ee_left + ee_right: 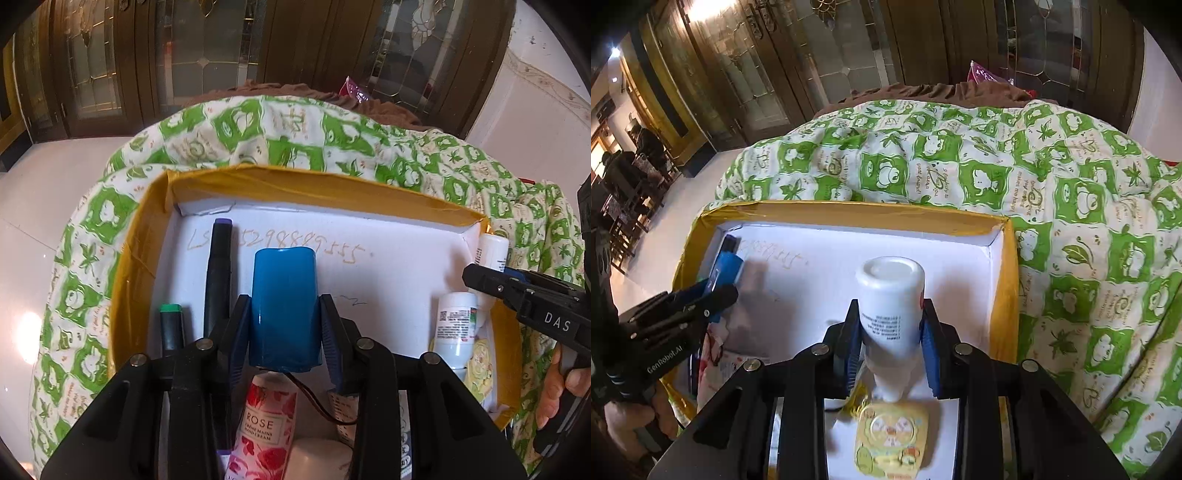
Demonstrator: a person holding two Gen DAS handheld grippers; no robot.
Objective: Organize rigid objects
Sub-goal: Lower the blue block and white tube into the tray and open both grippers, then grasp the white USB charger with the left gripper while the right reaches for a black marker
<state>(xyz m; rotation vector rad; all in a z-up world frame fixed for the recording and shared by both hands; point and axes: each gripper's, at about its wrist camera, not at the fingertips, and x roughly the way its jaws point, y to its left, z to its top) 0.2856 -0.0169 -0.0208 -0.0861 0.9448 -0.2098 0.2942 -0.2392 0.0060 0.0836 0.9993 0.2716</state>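
Left tongs pinching glossy blue cylinder, right tongs pinching white printed bottle, over yellow-rimmed box

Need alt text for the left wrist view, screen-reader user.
The left gripper is shut on a blue cylinder above a white tray with yellow walls on a green-patterned quilt. Black markers lie left of it, a rose hand cream tube below, white bottles at right.

Both wrist views, close, sharing box
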